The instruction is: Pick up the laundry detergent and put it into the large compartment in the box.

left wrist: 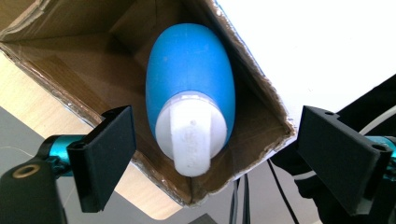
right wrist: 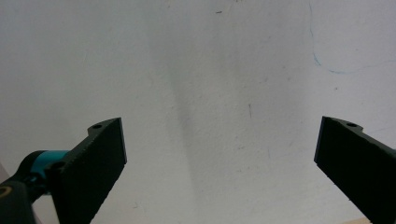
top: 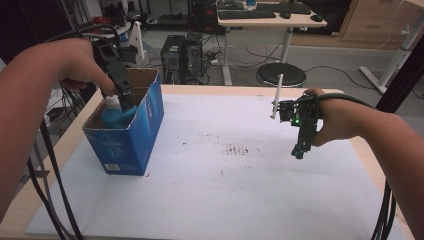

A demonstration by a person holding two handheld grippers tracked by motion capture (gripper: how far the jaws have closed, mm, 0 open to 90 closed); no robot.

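Observation:
A blue bottle with a white cap stands inside an open blue cardboard box at the table's left. In the high view the bottle shows at the box's mouth. My left gripper hovers over the box, jaws wide on either side of the white cap and clear of it; it shows from above too. My right gripper hangs open above the bare white sheet, with nothing between its jaws. From above, that right gripper points down at the table's right.
A white sheet covers most of the wooden table. Faint reddish smudges mark its middle. Behind the table stand computer towers, a round stool and a desk. Cables trail off both near corners.

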